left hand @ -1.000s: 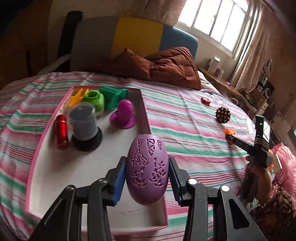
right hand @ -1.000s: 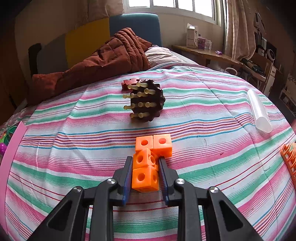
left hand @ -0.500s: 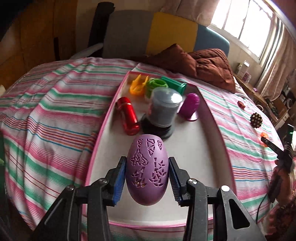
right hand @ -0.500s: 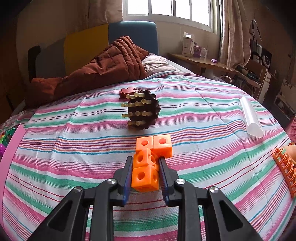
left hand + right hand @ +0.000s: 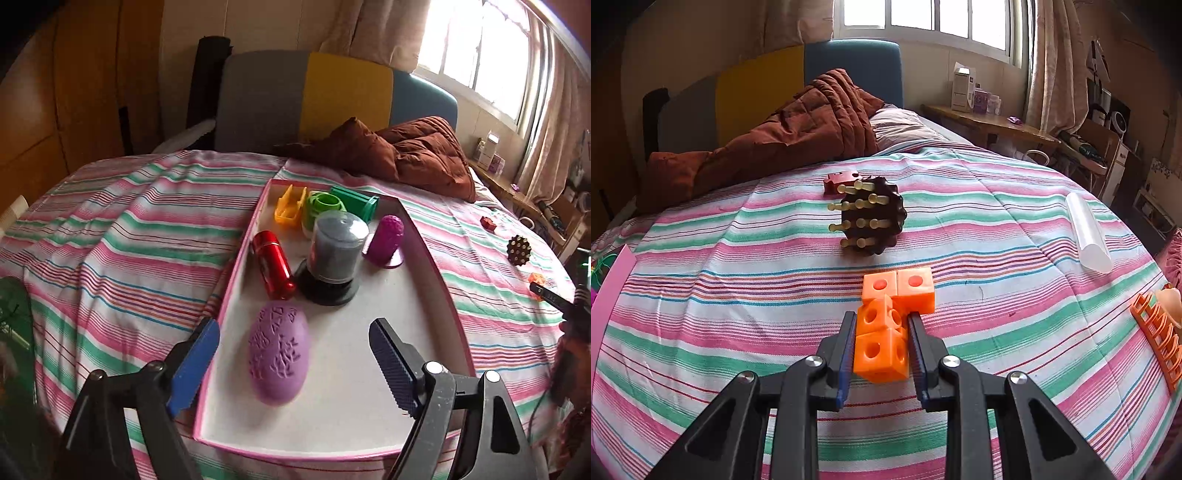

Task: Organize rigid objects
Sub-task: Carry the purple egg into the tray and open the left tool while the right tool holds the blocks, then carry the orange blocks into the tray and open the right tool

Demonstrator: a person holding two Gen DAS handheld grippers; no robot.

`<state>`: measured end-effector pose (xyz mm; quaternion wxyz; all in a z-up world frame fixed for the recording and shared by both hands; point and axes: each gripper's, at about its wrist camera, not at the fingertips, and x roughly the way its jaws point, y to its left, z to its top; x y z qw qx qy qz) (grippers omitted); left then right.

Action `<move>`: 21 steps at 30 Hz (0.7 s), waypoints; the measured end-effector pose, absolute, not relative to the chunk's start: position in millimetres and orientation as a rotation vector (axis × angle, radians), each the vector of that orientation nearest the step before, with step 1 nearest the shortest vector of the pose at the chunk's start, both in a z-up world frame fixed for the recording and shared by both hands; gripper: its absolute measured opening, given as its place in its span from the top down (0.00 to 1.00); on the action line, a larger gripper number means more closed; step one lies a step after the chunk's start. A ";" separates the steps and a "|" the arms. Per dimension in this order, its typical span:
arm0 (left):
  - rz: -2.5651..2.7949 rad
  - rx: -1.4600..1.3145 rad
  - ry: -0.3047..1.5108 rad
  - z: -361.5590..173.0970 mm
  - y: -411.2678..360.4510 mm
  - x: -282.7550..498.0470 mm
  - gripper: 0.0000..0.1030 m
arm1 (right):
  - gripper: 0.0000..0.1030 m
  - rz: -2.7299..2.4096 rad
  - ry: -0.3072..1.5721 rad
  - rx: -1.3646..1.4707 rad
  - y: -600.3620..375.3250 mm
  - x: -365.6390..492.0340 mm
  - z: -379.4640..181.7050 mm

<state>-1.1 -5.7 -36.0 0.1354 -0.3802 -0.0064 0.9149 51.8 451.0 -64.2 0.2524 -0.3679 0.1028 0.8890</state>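
Tongs, left (image 5: 291,363): jaws just sprung wide, pads clear on both sides of the purple egg (image 5: 279,354), which lies in the near end of the pink-rimmed tray (image 5: 439,280), long axis running away from the tongs toward the red canister (image 5: 273,264) and domed grey tub (image 5: 334,258). Tongs, right (image 5: 882,345): jaws narrow, pads pressed on the nearest cube of the orange block cluster (image 5: 890,319), resting on the striped bedspread (image 5: 738,295), its remaining cubes extending away from the tips. Judged next: the cluster must travel left, the tray's pink edge showing at that side; spiked brown ball (image 5: 873,218) and clear tube (image 5: 1087,234) wait beyond.
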 end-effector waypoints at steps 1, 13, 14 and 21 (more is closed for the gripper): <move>2.645 -1.105 -0.034 -36.1 -4.8 0.5 0.17 | 0.75 2.419 0.281 -1.000 451.4 52.0 -64.2; 2.538 -1.150 -0.161 -31.3 16.0 12.5 0.11 | 0.75 2.519 0.310 -0.987 436.0 59.5 -53.1; 2.532 -1.153 -0.161 -31.1 17.2 13.4 0.11 | 0.75 2.540 0.301 -0.997 430.8 58.5 -51.2; 2.510 -1.141 -0.163 -29.4 20.0 19.6 0.11 | 0.75 2.740 0.256 -1.063 367.9 49.0 -37.5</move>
